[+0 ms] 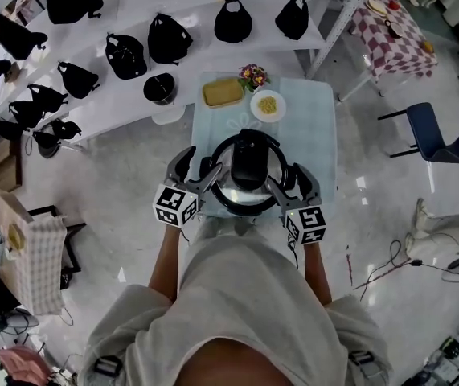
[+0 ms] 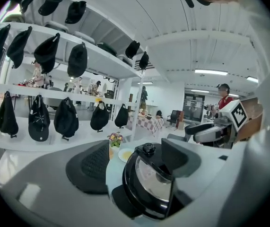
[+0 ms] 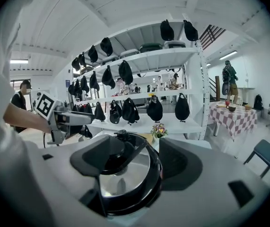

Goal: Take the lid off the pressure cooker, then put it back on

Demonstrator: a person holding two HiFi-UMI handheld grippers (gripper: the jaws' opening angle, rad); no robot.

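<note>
Grey jaws stand apart on your left gripper (image 1: 197, 171). Its own view shows a strip of bare table between the ribbed left pad (image 2: 94, 164) and the lid (image 1: 247, 167), while the right jaw overlaps the lid's dark rim. Your right gripper (image 1: 291, 185) is parted just as widely. Its left jaw lies across the lid's black handle bar and its right jaw sits just beside the rim, though you cannot tell from any view whether either one presses on it. From the head view the two grippers flank the pressure cooker (image 1: 218, 200), one on each side, and the steel lid with its black handle covers the cooker's top. Whether the lid is seated or raised a little cannot be made out. The cooker stands at the near edge of the pale blue table (image 1: 313, 135), about midway along it. Toward the far edge lie a white plate (image 1: 280, 112) of yellow food on the right and a yellow tray (image 1: 223, 92) on the left. A small bunch of flowers (image 1: 253, 75) stands at the far edge between them. Beyond the table, white shelving (image 1: 197, 55) carries rows of black caps (image 1: 169, 39) and a black bowl (image 1: 160, 88). A blue chair (image 1: 430, 135) stands on the floor well off to your right.
</note>
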